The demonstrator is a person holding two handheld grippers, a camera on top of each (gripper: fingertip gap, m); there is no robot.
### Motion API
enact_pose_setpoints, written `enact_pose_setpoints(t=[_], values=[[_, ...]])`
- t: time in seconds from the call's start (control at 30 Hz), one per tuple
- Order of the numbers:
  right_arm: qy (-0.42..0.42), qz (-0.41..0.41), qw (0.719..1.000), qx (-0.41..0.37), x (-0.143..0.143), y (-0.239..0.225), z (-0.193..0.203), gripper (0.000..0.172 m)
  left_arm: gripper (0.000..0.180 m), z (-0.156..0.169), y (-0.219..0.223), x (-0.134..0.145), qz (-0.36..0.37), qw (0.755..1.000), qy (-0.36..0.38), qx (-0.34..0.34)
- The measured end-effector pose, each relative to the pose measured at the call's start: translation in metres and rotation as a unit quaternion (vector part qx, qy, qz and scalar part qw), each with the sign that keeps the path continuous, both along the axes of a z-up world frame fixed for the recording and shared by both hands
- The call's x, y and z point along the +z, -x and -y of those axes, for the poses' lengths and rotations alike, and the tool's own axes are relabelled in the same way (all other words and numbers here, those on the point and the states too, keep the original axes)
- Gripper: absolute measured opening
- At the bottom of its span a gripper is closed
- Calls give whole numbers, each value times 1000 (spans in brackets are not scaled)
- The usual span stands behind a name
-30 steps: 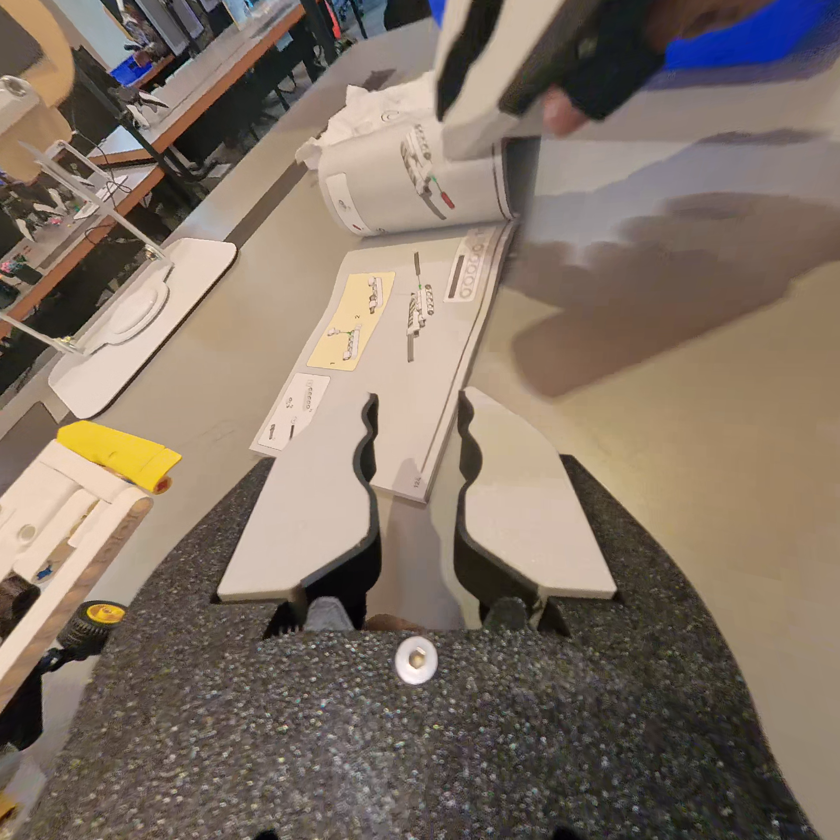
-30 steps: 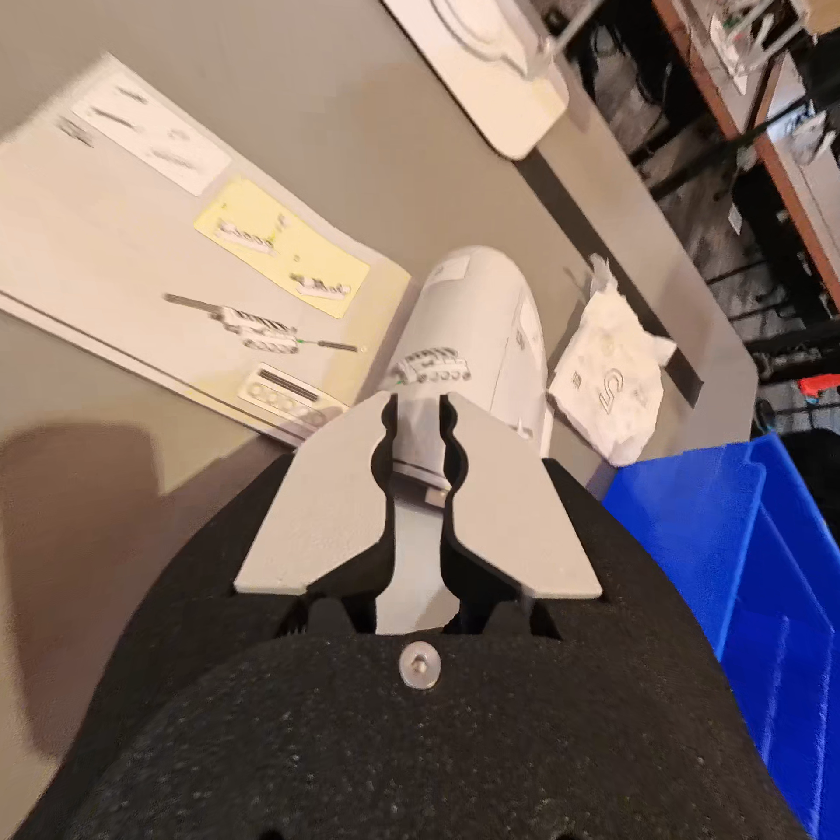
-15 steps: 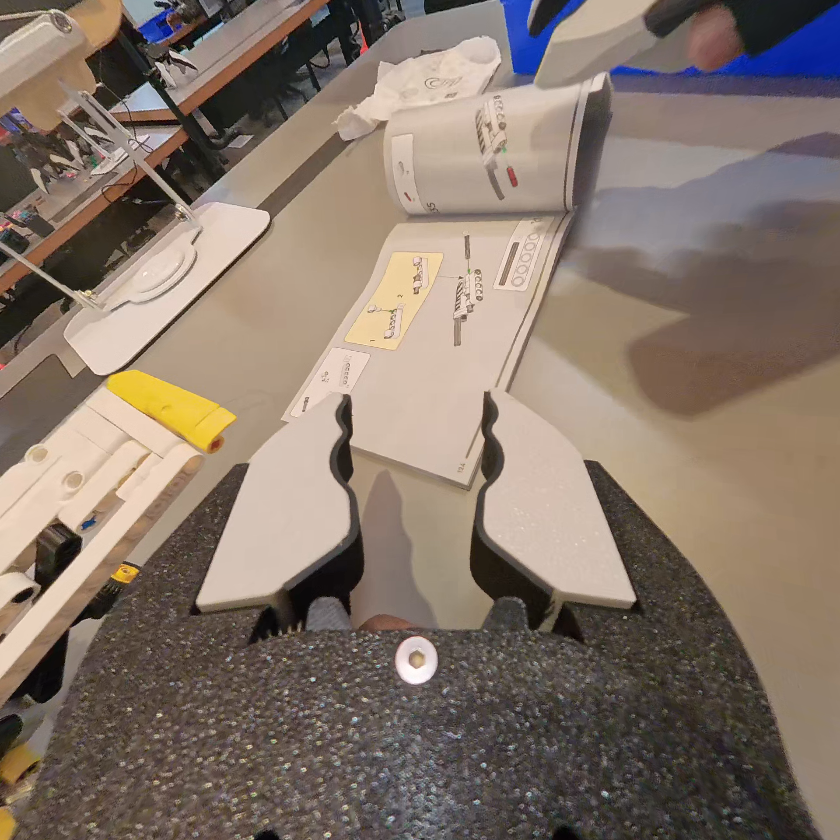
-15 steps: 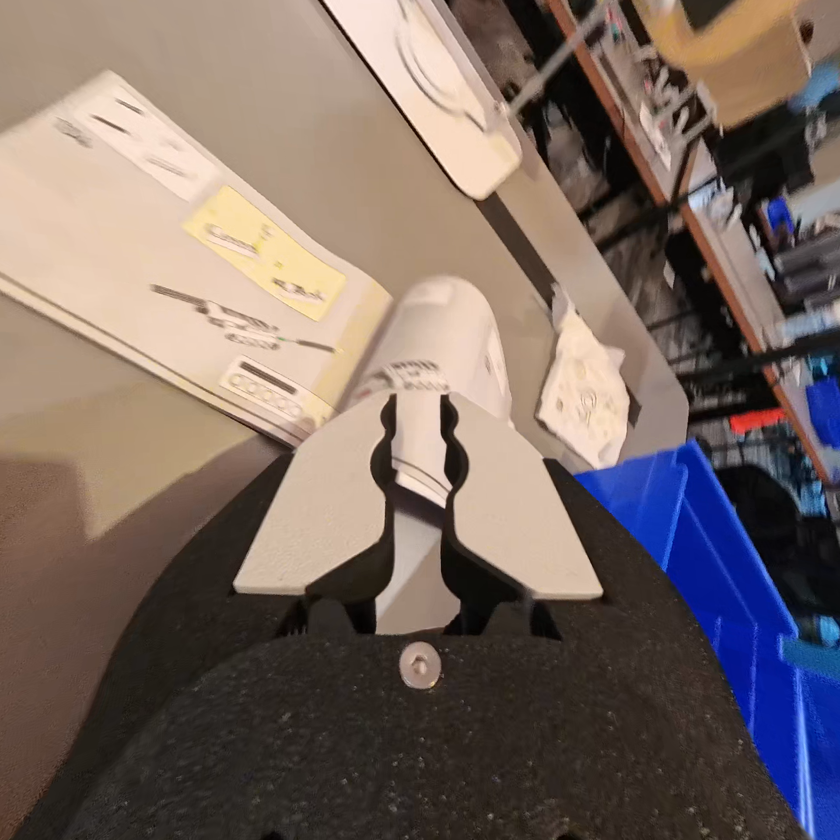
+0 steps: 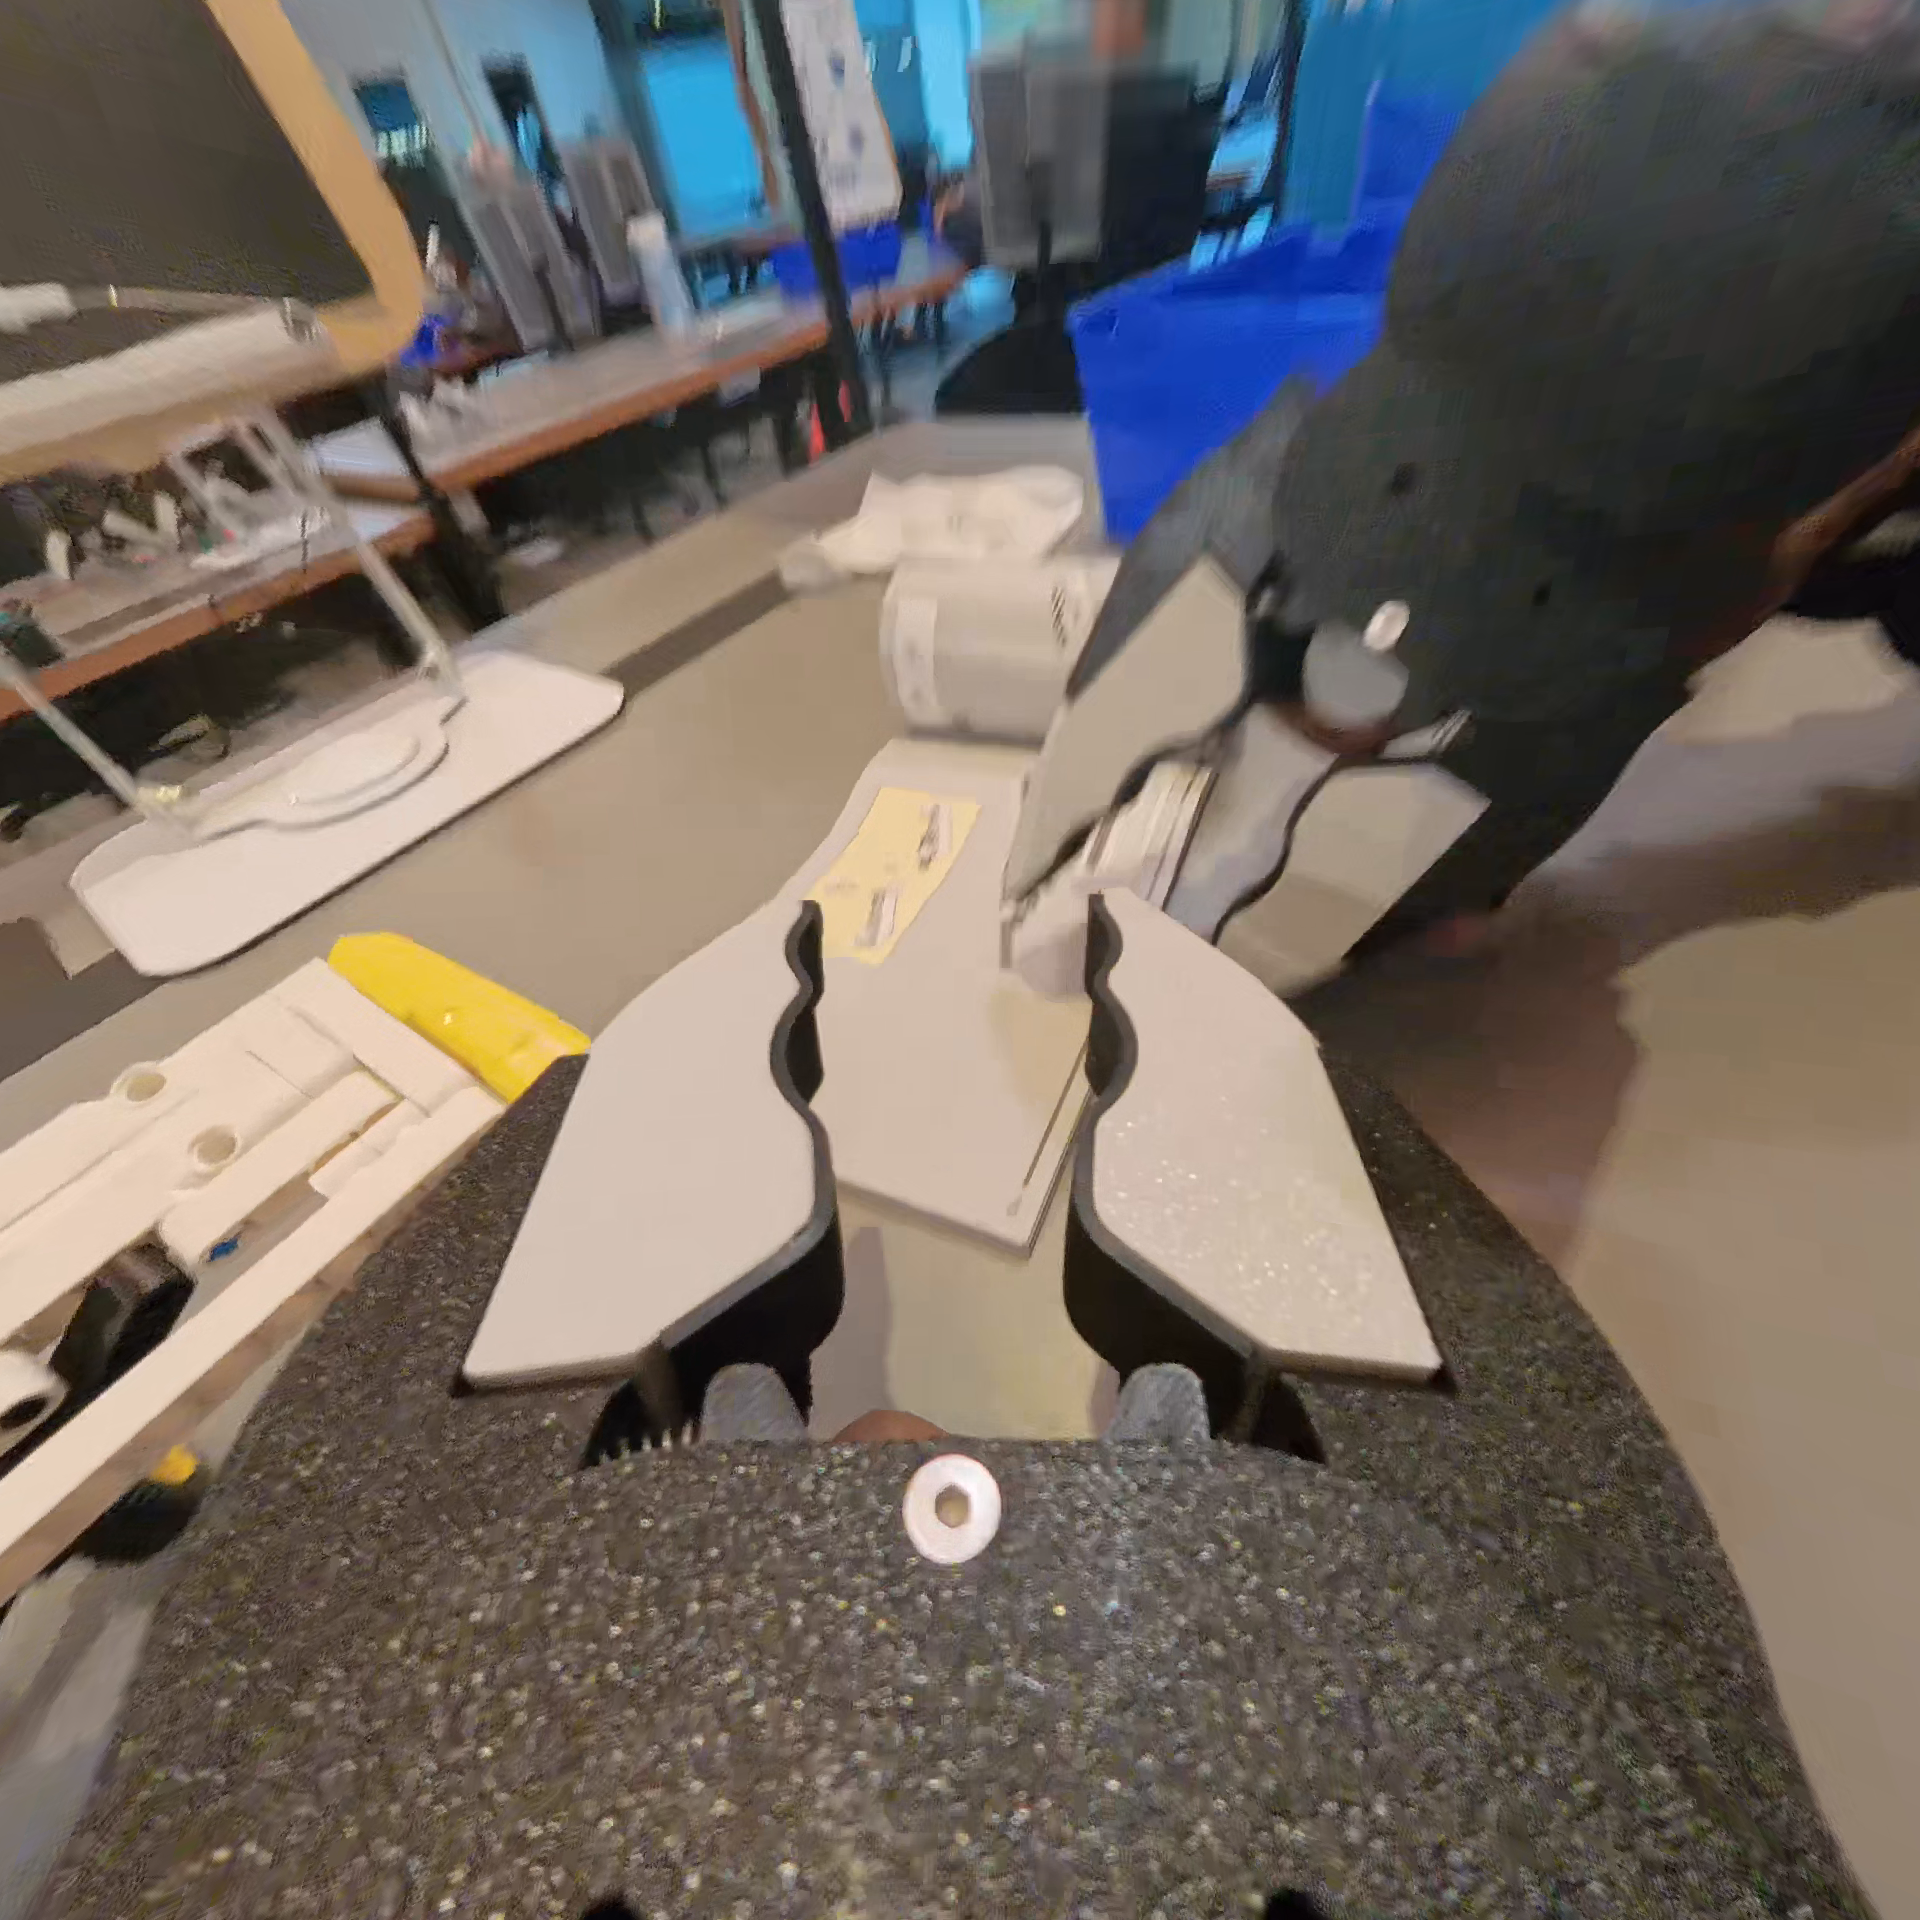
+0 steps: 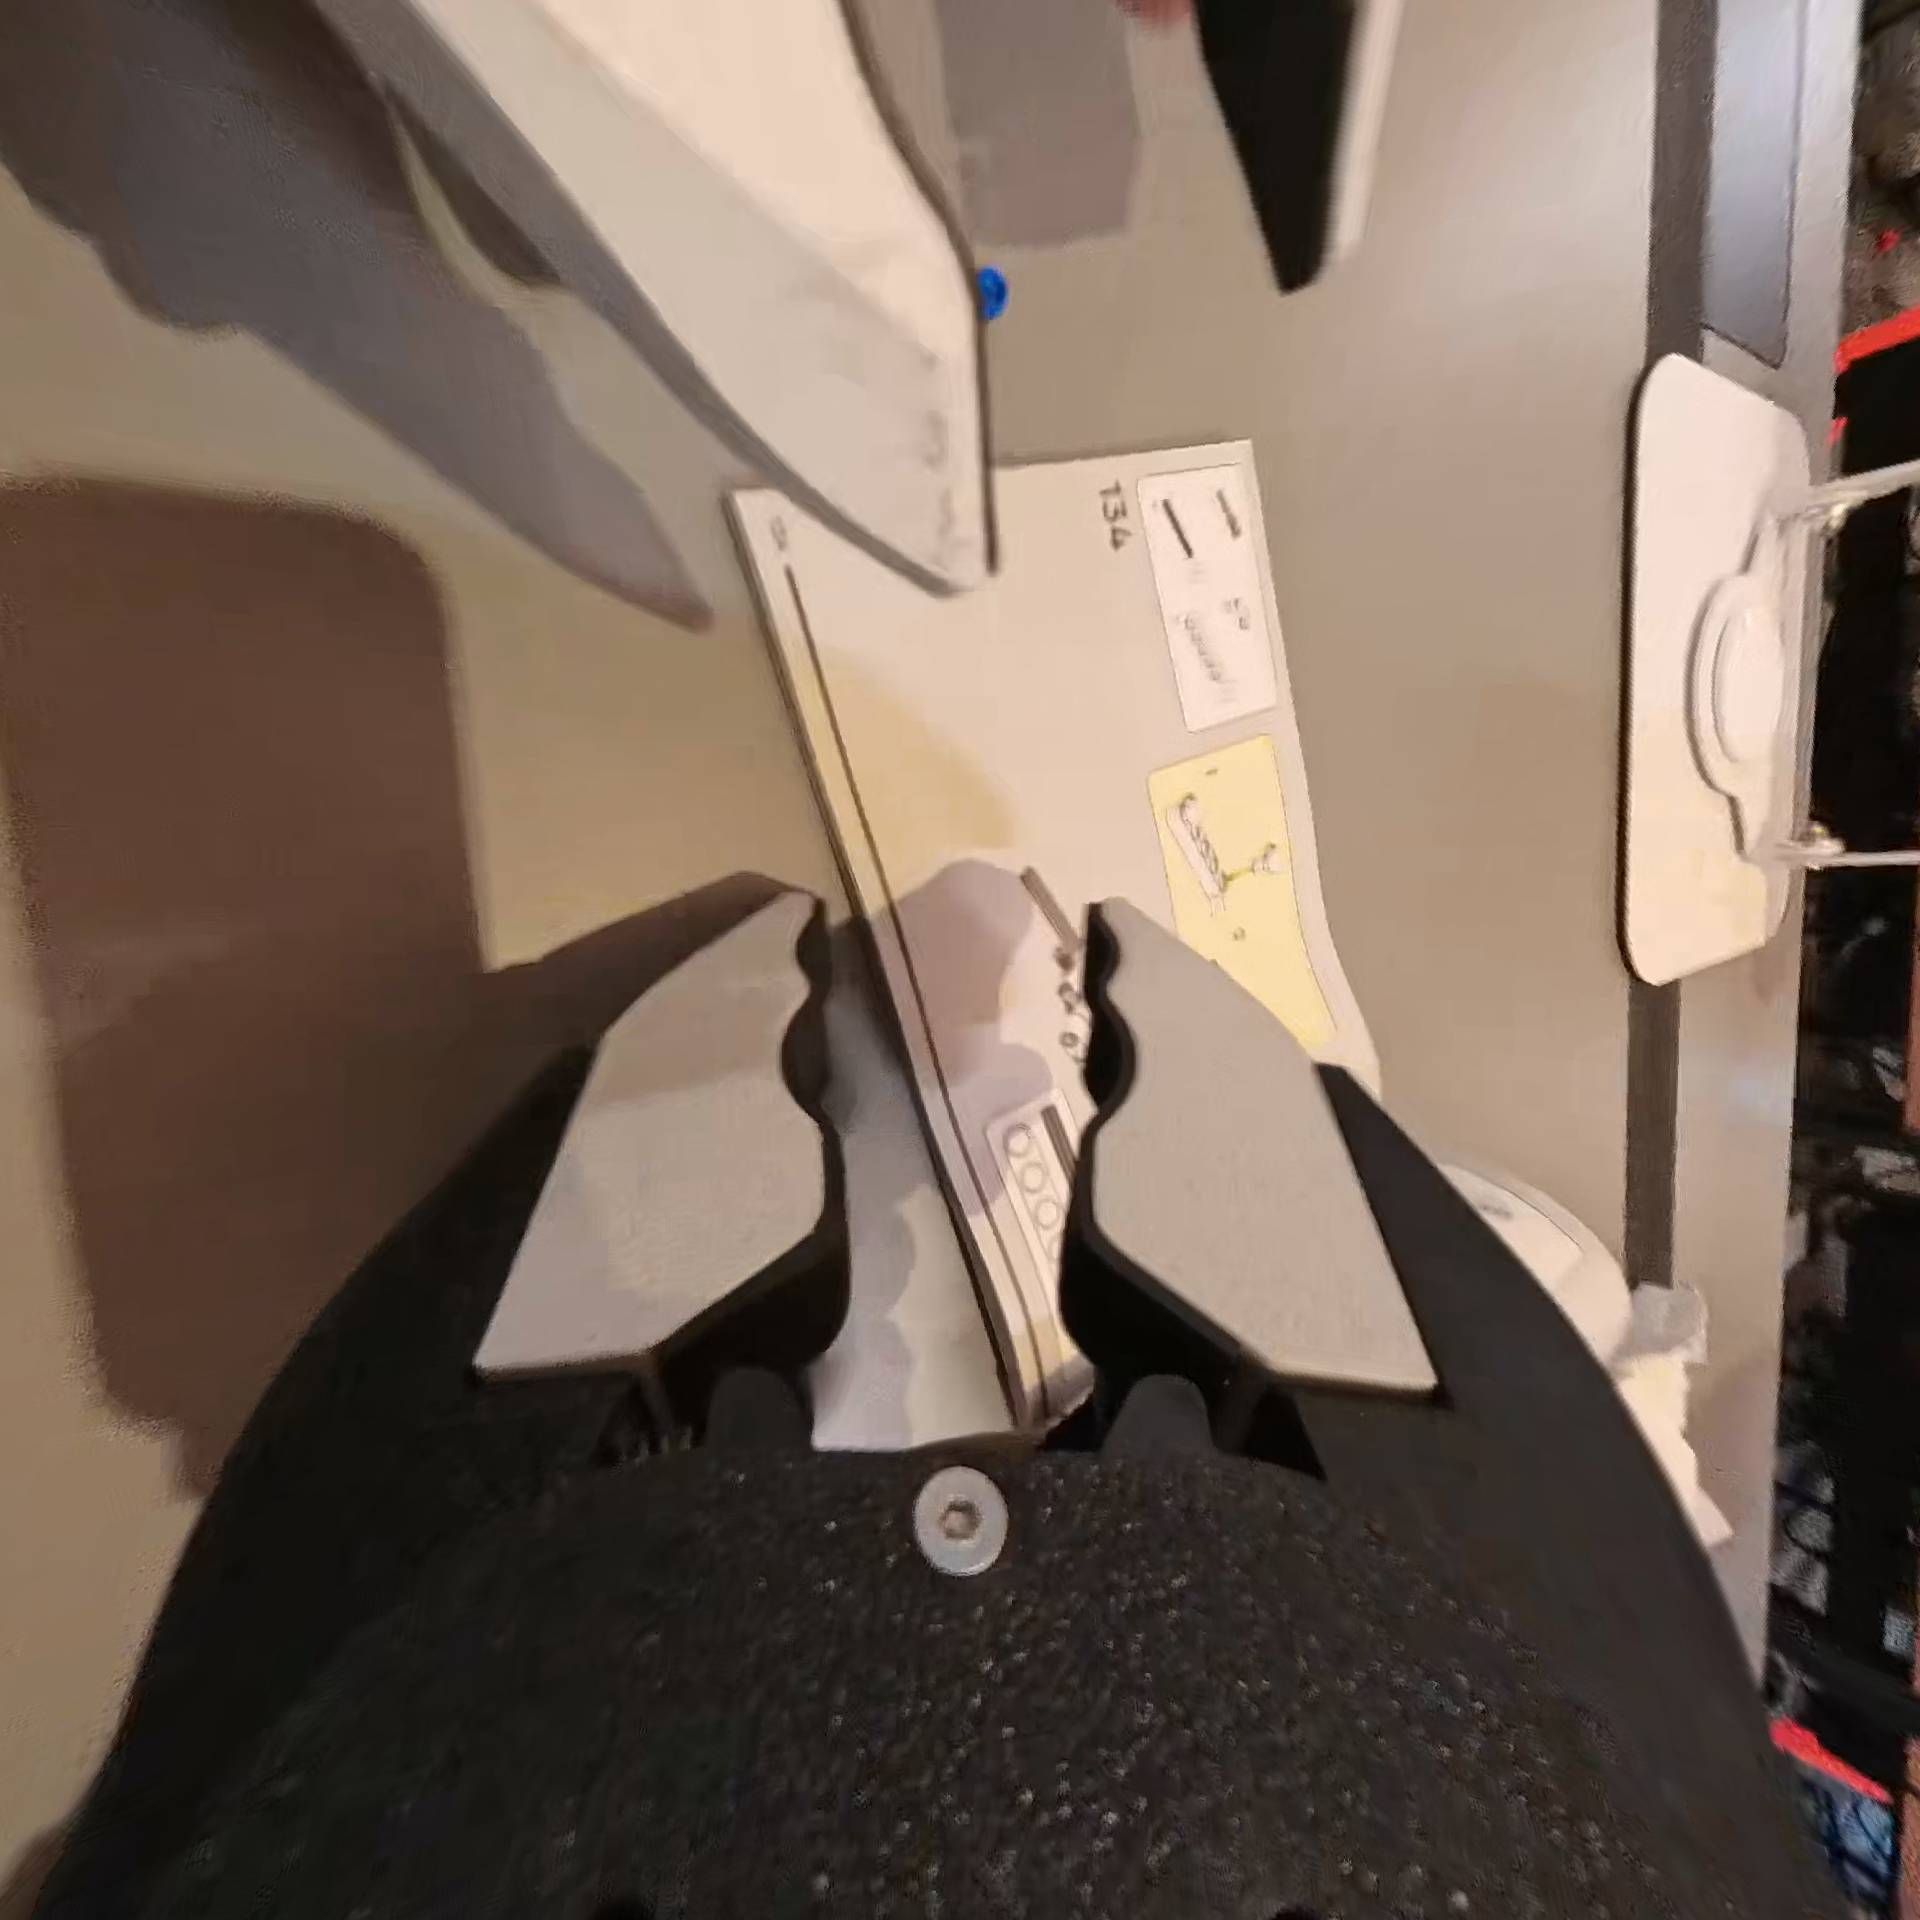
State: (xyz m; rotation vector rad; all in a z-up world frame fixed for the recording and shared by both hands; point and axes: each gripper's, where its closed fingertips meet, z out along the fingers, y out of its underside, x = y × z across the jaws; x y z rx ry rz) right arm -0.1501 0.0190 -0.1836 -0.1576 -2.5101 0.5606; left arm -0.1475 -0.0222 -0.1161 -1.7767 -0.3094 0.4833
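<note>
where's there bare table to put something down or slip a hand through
Bare table lies on the booklet's spine side, under the grippers' shadows. Another strip runs between the booklet and the white lamp base. It is crowded over the booklet, where both open grippers meet, by the white and yellow model, and near the blue bin.

A grey tabletop (image 5: pixel 665 831) carries an open instruction booklet (image 6: pixel 1039 665) lying flat, its far pages curled into a roll (image 5: pixel 977 665). Beside it lie crumpled white paper (image 5: pixel 956 514), a white stand base (image 5: pixel 343 769) and a white-and-yellow brick model (image 5: pixel 260 1122).
</note>
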Motion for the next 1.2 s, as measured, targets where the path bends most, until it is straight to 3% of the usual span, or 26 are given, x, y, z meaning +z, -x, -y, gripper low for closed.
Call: enact_pose_setpoints(t=[0.13,0.27,0.43,0.67,0.87,1.0,1.2], values=[[21,6,1000,2,-1,7,5,42,48,-8,-3,15,13,998,-59,-20],[17,-9,1000,-20,-1,19,8,41,48,-3,10,-14,43,998,25,29],[27,-8,999,-27,11,23,8,32,48,7,14,-27,77,994,59,56],[35,15,999,-38,31,37,3,32,49,15,17,-48,139,981,111,74],[66,92,992,-54,27,86,22,41,49,15,17,-45,135,983,99,74],[70,175,982,-4,27,115,30,47,48,15,15,-39,125,987,79,64],[93,268,958,45,10,112,55,56,48,18,16,-37,100,989,84,64]])
